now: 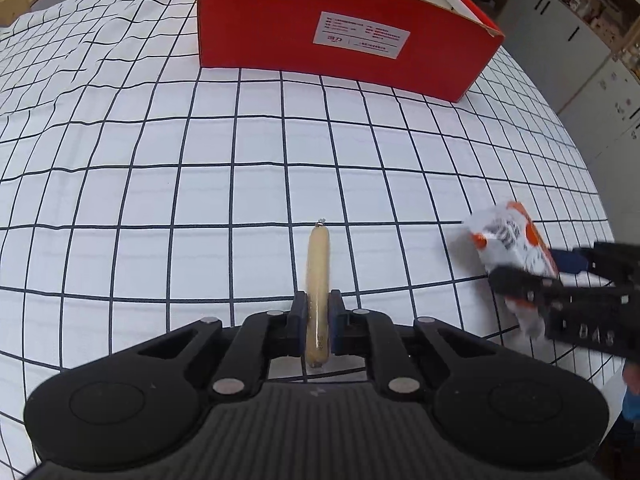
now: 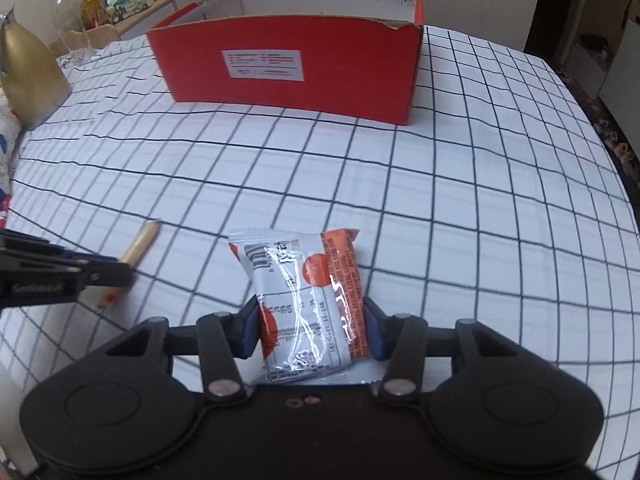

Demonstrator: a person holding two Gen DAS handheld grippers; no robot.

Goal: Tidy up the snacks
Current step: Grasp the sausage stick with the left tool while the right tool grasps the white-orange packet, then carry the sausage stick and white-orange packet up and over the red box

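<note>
Across the whole of both views a white tablecloth with a black grid (image 2: 460, 184) is spread, and toward the top centre of each frame an open red cardboard box with a white label (image 2: 288, 68) is stood on it, well apart from both grippers. At the lower centre of the right wrist view a silver and orange foil snack packet (image 2: 304, 300) is clamped between the closed-in fingers of the right gripper (image 2: 310, 330). At the lower centre of the left wrist view a pale beige sausage stick in clear wrap (image 1: 318, 292) is pinched between the nearly closed fingers of the left gripper (image 1: 318, 326), its far end pointed toward the box.
</note>
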